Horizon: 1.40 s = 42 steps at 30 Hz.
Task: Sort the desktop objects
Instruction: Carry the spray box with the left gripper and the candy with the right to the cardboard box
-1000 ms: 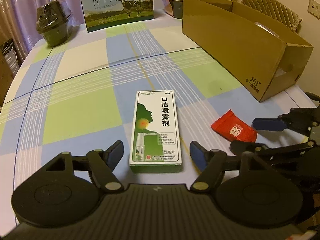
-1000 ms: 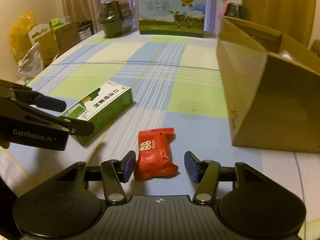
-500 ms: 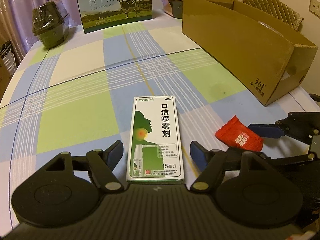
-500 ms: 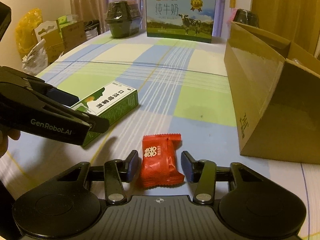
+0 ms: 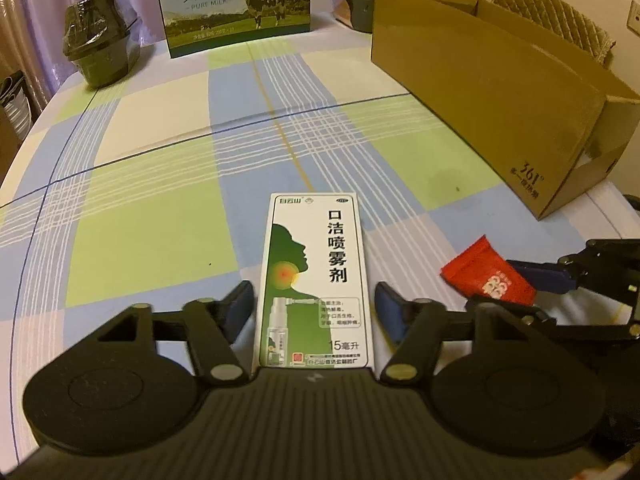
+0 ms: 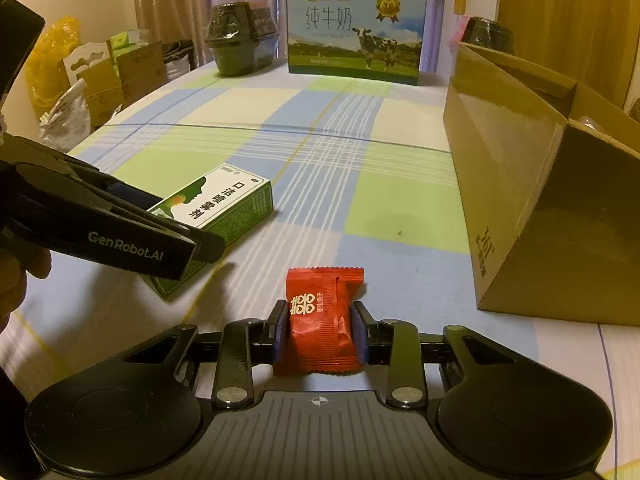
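Right tongs point(image 6: 319, 336): held low over the worktop point(image 6: 400, 200), fingers pointed forward toward the far edge; the blue pads are pressed against both sides of the red candy packet point(image 6: 320, 320).
Red candy packet: gripped at mid-body near the front edge of the worktop; its long axis is run along the fingers, the crimped end pointed away from the camera. Whether its underside is touching the cloth cannot be told.
Left tongs point(image 5: 316, 304): kept level and low, jaws spread; the fingers are set on either side of the spray box point(image 5: 316, 280), with a narrow gap seen on each side.
Spray box: laid flat on the checked cloth, printed face up, long axis in line with the left fingers, its top end pointed toward the milk carton point(image 5: 236, 0).
Hand point(image 6: 16, 280): seen in part at the left edge of the right wrist view, wrapped around the left tool's handle.
Cardboard box point(image 5: 500, 92): stood open on the right side of the worktop, well apart from both items.
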Tool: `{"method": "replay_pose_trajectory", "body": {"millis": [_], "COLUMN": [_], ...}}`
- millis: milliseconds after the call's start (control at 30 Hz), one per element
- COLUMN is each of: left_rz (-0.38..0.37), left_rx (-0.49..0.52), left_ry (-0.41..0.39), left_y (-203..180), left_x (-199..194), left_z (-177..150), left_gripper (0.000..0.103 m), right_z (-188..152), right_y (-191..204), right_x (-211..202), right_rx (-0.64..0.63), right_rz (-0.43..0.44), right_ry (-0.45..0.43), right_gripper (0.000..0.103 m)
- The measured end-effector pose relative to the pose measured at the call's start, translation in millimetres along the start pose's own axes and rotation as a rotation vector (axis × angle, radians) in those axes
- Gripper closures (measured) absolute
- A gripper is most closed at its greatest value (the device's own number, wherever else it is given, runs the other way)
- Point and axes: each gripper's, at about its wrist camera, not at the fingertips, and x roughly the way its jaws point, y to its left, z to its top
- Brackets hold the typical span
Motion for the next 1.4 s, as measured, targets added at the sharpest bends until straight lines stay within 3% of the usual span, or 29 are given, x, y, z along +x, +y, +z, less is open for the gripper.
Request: {"method": "replay_pose_trajectory", "body": {"millis": [267, 733, 1067, 1400], "left_rz": [-0.005, 0.000, -0.015, -0.034], "left_rx": [-0.012, -0.002, -0.004, 0.006], "left_ry": [0.013, -0.066, -0.080, -0.162], "left_y": [-2, -18, -29, -38], "left_x": [-9, -57, -70, -95], "left_z": [-6, 4, -1, 33], "left_gripper": [0.052, 0.052, 0.052, 0.052], "right_z": [5, 30, 27, 52], "right_y": [-2, -5, -12, -25], "right_x": [-5, -54, -74, -101], "right_rx": [0.006, 0.019, 0.042, 0.047], "right_rz": [-0.005, -0.043, -0.061, -0.081], "right_ry": [-0.006, -0.113, -0.136, -0.231], "right_gripper": [0.076, 0.076, 0.076, 0.076]}}
